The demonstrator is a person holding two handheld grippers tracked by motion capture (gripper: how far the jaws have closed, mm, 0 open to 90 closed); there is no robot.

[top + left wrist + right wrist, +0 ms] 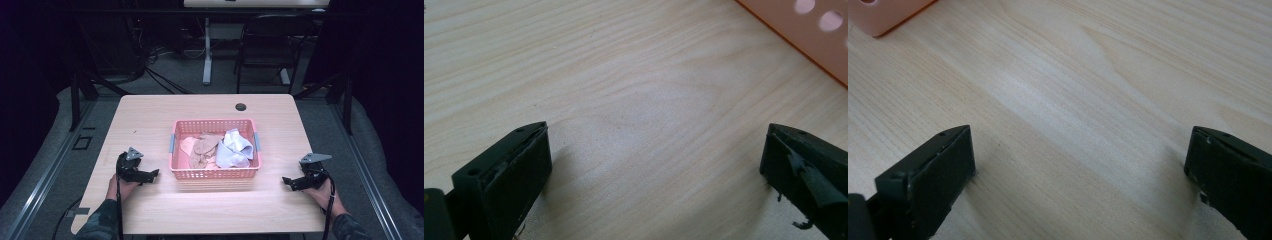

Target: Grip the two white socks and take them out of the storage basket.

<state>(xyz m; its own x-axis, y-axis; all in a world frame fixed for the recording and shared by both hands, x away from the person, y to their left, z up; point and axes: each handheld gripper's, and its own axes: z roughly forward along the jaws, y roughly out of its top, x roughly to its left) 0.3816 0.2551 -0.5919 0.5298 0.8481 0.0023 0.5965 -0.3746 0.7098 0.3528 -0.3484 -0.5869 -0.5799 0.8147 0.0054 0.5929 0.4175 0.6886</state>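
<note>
A pink plastic basket (215, 174) stands in the middle of the light wooden table (150, 115). Inside it lie a tan cloth (202, 147) and a white cloth (235, 148). My left gripper (152, 175) rests low on the table just left of the basket, jaws wide apart with bare wood between them; the same left gripper (656, 150) points toward a corner of the basket (804, 35). My right gripper (286, 181) rests to the right of the basket, also open and empty. The right gripper (1080, 150) has the basket (883, 17) corner at upper left.
A dark round cable hole (241, 106) sits near the table's far edge. Beyond the table stand a black chair (267, 47) and a white desk leg (207, 50), with cables on the floor. Bare wood surrounds the basket on all sides.
</note>
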